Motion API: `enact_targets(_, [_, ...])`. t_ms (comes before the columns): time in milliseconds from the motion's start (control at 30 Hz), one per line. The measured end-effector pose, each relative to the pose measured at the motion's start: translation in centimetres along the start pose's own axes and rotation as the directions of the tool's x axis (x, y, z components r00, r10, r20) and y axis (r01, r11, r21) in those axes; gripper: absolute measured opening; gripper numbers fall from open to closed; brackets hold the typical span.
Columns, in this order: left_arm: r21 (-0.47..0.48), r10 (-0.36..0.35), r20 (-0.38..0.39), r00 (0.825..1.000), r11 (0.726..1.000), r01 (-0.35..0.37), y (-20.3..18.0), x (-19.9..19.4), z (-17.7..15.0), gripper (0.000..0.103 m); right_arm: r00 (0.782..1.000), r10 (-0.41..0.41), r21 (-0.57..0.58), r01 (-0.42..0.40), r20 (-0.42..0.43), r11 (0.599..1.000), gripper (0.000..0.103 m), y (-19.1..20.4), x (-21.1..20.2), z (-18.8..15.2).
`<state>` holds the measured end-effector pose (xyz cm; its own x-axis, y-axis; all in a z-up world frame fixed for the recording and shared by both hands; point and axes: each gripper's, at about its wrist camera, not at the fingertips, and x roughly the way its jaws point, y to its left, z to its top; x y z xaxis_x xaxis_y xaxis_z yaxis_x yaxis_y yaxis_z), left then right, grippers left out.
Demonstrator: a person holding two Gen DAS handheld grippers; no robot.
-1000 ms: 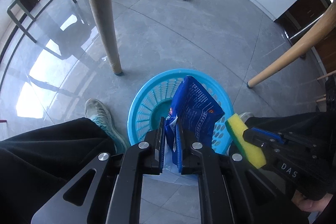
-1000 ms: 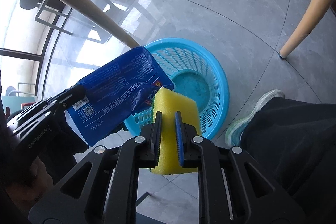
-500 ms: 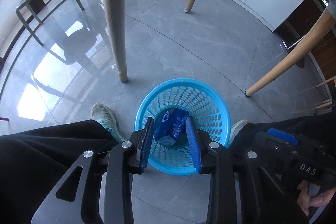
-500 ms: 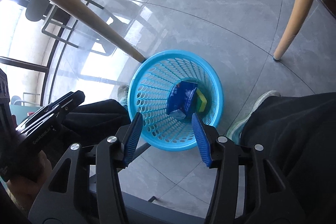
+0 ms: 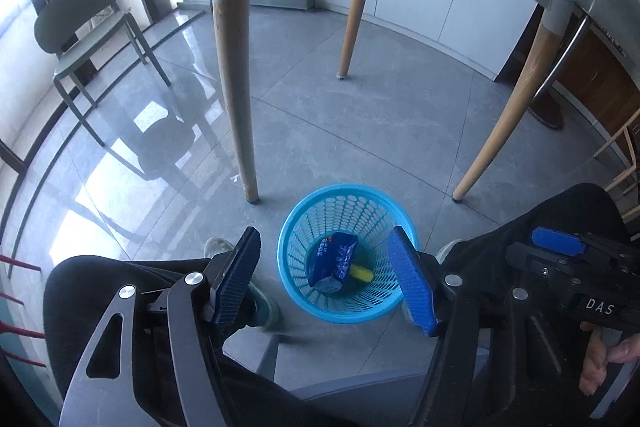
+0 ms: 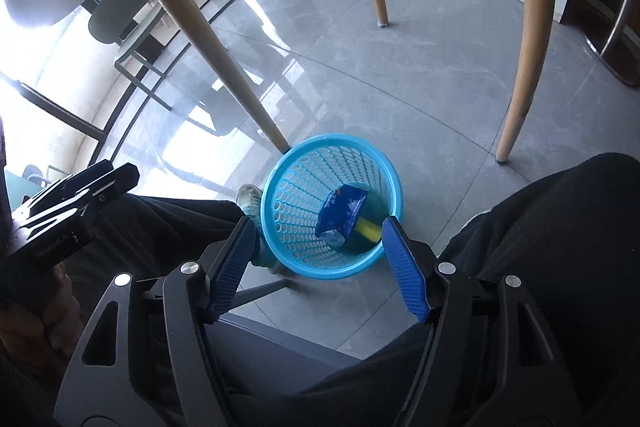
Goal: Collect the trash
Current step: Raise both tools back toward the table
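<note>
Trash lies at the bottom of the blue basket [image 5: 347,255]: a blue packet [image 5: 333,261] and a yellow sponge [image 5: 361,272], both well below its rim. I hold my left gripper [image 5: 324,283] above the basket, and its jaws have just been opening; they stand wide apart with nothing between them. My right gripper [image 6: 320,263] hangs above the same basket, its jaws likewise just opened, wide and empty. The basket stands on the grey floor [image 5: 360,131] between my shoes, just in front of a wooden table leg [image 5: 234,87].

In the left wrist view the packet leans inside the basket, its long axis running from the basket's far wall down toward its near wall, its crumpled end lowest. The sponge lies beside the packet's low end, its length running away toward the basket's right wall; part of it sits hidden under the packet.

I judge this drop done and the step in hand to be the withdrawal. Done well, it means lifting both grippers straight away from the basket with jaws kept open, so neither pad catches the rim and tips it. No more litter shows on the floor around the basket; I would look elsewhere next.
</note>
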<state>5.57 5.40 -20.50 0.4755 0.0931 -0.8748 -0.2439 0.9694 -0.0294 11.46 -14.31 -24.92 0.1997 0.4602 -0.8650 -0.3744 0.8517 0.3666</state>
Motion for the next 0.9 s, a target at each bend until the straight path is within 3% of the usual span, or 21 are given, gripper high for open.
enact_targets(200, [0.047,-0.033,0.127,0.991,0.999,0.027,-0.7,-5.9,0.6,0.080,0.989,-0.056,-0.072,0.067,0.135,0.995,0.066,0.1,-6.0,-0.5])
enact_targets(400, [0.091,-0.014,0.241,0.970,0.996,-0.009,-1.6,-10.8,1.8,0.089,0.956,-0.072,-0.108,0.106,0.283,0.989,0.071,0.0,-12.7,-0.9])
enact_targets(667, [0.126,-0.003,0.370,0.929,0.991,-0.047,-3.5,-15.8,2.8,0.097,0.887,-0.069,-0.119,0.138,0.457,0.983,0.077,0.2,-20.8,0.2])
enact_targets(900, [0.097,-0.035,0.419,0.907,0.995,-0.006,-4.6,-17.5,5.6,0.097,0.828,-0.076,-0.107,0.162,0.556,0.981,0.084,0.8,-25.1,2.5])
